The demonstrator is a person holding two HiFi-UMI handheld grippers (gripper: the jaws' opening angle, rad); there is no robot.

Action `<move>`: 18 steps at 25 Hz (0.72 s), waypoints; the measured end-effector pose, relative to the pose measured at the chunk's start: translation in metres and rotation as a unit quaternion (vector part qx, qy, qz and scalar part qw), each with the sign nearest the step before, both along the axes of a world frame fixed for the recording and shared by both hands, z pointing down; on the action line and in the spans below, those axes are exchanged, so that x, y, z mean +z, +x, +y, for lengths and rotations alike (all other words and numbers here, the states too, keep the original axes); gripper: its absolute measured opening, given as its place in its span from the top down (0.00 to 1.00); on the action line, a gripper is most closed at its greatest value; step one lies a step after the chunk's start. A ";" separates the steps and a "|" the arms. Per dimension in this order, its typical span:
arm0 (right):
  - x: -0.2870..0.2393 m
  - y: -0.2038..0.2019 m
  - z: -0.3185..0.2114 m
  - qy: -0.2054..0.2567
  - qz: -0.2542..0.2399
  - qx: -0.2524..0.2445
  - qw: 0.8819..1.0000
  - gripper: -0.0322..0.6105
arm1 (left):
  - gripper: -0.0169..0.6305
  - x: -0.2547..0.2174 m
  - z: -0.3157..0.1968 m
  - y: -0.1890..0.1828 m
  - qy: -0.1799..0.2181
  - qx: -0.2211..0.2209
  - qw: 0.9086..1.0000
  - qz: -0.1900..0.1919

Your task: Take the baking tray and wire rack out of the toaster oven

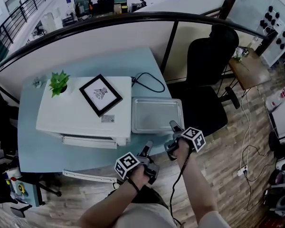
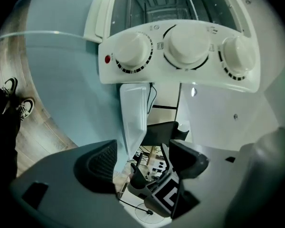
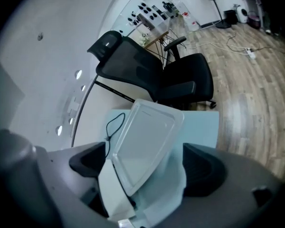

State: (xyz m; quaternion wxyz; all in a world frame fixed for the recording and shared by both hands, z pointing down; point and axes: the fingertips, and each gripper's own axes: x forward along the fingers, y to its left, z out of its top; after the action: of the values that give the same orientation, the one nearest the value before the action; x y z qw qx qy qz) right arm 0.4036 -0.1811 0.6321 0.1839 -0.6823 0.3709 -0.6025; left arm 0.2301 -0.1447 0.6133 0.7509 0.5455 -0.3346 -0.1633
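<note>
The silver baking tray (image 1: 156, 115) lies flat on the light blue table (image 1: 42, 151), just right of the white toaster oven (image 1: 80, 113). My right gripper (image 1: 172, 139) hovers at the tray's near edge with its jaws wide open. In the right gripper view the tray (image 3: 142, 144) lies ahead between the open jaws of that gripper (image 3: 142, 170), untouched. My left gripper (image 1: 147, 152) is open and empty near the table's front edge, facing the oven's knob panel (image 2: 180, 51) and glass door (image 2: 156, 4). I cannot make out the wire rack.
A potted plant (image 1: 59, 82) and a framed picture (image 1: 100, 95) sit on top of the oven. A black cable (image 1: 149, 82) loops behind the tray. A black office chair (image 1: 211, 65) stands right of the table on the wooden floor, before a small wooden side table (image 1: 249, 68).
</note>
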 end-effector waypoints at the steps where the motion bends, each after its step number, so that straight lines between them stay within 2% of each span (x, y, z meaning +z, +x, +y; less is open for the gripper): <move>1: -0.009 -0.005 0.005 0.009 0.003 -0.008 1.000 0.17 | 0.46 -0.006 0.002 -0.005 0.006 0.002 1.000 -0.001; 5: -0.045 -0.039 0.028 0.047 -0.005 -0.043 0.998 0.22 | 0.46 -0.034 0.012 -0.032 0.032 0.005 0.999 -0.002; 9: -0.083 -0.087 0.043 0.098 -0.030 -0.082 0.991 0.31 | 0.46 -0.059 0.014 -0.076 0.056 -0.015 0.998 0.003; 13: -0.124 -0.131 0.050 0.156 -0.039 -0.118 0.980 0.39 | 0.46 -0.086 0.011 -0.131 0.103 -0.032 0.994 -0.011; 18: -0.160 -0.197 0.058 0.210 -0.074 -0.163 0.961 0.43 | 0.46 -0.112 0.009 -0.203 0.144 -0.089 0.985 -0.015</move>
State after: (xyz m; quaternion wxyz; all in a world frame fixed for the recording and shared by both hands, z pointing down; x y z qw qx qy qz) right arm 0.2066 -0.1231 0.4722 0.2495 -0.5124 0.5807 -0.5813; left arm 0.0271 -0.1355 0.5009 0.6415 0.6185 -0.3662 -0.2679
